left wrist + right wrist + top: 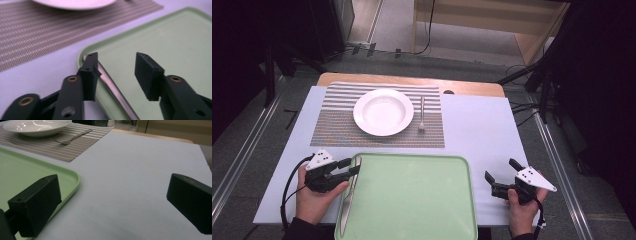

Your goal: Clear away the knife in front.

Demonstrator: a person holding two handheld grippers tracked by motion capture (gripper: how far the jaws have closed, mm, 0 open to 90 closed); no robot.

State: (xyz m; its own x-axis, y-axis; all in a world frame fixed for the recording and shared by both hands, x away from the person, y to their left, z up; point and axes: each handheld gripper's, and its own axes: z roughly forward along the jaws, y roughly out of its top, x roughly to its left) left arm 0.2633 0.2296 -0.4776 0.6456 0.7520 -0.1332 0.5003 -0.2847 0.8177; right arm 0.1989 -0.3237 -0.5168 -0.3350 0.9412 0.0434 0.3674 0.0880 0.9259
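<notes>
Left hand-held gripper [356,167], jaws parted and gripping nothing, lies low over the knife [348,197] at the tray's [412,200] edge; right hand-held gripper [501,176] rests wide open on the counter [477,130].

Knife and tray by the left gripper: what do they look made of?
Knife: likely stainless steel, polished; it is silver-grey with a bright streak along its length. Tray: probably moulded plastic, matte pale green, with an even colour, rounded corners and a raised rim. The knife lies along the tray's left edge.
</notes>
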